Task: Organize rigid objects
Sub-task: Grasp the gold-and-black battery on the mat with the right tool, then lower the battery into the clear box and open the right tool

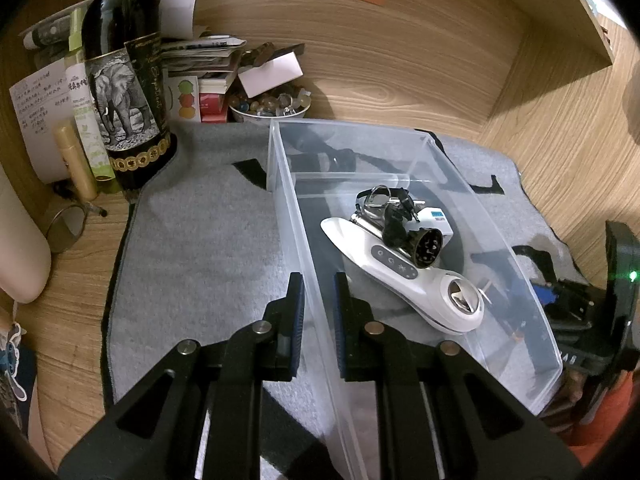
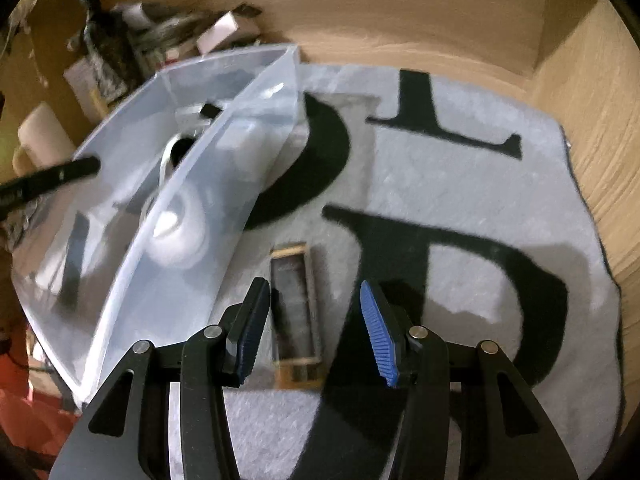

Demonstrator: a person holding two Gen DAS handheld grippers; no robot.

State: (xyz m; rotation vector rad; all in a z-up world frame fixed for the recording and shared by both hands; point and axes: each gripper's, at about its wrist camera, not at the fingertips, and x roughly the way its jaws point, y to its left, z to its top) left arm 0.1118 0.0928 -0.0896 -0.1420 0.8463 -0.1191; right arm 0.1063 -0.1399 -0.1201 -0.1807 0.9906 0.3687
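Left gripper [image 1: 318, 320] fingers clamped on clear bin [image 1: 532, 308] wall, steadying. Right gripper [image 2: 316, 332] fingers half-wide, straddling dark flat box [image 2: 295, 312] on mat [image 2: 460, 184] beside bin. Centre, drop lower, then close squarely.

A mat [image 1: 192, 240] lies on the desk [image 1: 400, 60], and a bin [image 1: 420, 152] stands on the mat. In the bin lie a handheld device [image 1: 400, 280] and, on top of it, a bunch of small parts [image 1: 396, 216]. Beside the bin, on the mat, lies a flat rectangular object [image 2: 294, 312]. Off the mat's far left corner stands a bottle [image 1: 124, 80]; behind the mat's far edge sit a bowl of beads [image 1: 268, 104] and a stack of papers [image 1: 200, 56].
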